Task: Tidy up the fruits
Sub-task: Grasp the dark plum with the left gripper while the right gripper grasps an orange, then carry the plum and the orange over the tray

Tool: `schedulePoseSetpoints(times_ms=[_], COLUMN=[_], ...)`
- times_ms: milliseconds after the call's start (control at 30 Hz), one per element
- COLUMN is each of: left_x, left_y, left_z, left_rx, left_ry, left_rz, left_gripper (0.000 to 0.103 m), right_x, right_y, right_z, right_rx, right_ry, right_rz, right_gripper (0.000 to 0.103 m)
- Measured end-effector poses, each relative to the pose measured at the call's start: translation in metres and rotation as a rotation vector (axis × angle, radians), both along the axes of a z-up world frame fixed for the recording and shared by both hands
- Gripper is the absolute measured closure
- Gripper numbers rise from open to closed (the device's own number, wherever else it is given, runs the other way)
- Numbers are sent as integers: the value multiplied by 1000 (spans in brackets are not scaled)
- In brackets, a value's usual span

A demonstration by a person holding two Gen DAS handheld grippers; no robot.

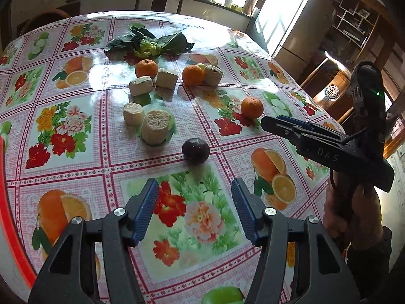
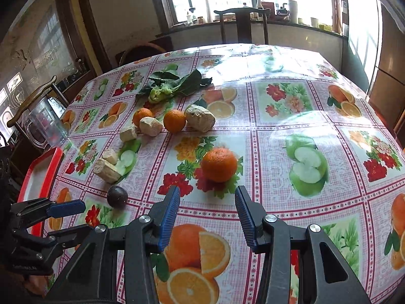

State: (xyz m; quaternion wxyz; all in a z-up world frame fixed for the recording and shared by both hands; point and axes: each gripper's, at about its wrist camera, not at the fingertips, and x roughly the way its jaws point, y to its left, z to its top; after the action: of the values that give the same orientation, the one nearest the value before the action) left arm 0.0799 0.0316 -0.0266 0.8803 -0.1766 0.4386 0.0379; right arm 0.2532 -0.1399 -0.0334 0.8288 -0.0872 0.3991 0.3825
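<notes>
Both grippers empty over the fruit desk

Left gripper (image 1: pixel 195 202) hangs partly open with nothing in it, and a dark plum (image 1: pixel 195 151) sits on the desk (image 1: pixel 76 172) just ahead of its tips. Right gripper (image 2: pixel 207 212) is parted too, also empty, with an orange (image 2: pixel 219 164) just ahead of it. Two more oranges (image 2: pixel 174 120) lie farther ahead, near the greens (image 2: pixel 174 84); a red tray (image 2: pixel 40 177) is off to its left.

Left gripper (image 1: pixel 195 212) angled down, jaws apart, nothing between blue pads (image 1: pixel 145 211). Right gripper (image 2: pixel 207 217) likewise tilted down, jaws parted, empty (narrower gap than left). Bare hand (image 1: pixel 351 215) grips right handle.
</notes>
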Motion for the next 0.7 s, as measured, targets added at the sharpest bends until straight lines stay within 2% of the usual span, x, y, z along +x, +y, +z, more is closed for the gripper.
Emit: schedulePoseSetpoints(times_ms=[200, 267, 333, 367, 433, 700], left_x=[34, 40, 42, 43, 41, 17], left_y=[-4, -5, -6, -6, -3, 2], left_z=[-8, -8, -8, -9, -9, -5], left_rx=[23, 36, 62, 77, 68, 16], left_ry=[11, 7, -2, -3, -6, -22], left_rz=[8, 9, 10, 10, 8, 19], left_gripper=[44, 46, 61, 65, 79, 79], right_x=[24, 29, 27, 25, 20, -2], right_y=[15, 17, 20, 21, 23, 7], right_z=[-11, -14, -14, -13, -13, -4], right_rx=[-37, -10, -3, -13, -31, 30], right_ry=[-8, 12, 9, -7, -31, 11], right_rz=[-16, 0, 11, 7, 1, 3], right_gripper=[57, 60, 67, 67, 67, 68])
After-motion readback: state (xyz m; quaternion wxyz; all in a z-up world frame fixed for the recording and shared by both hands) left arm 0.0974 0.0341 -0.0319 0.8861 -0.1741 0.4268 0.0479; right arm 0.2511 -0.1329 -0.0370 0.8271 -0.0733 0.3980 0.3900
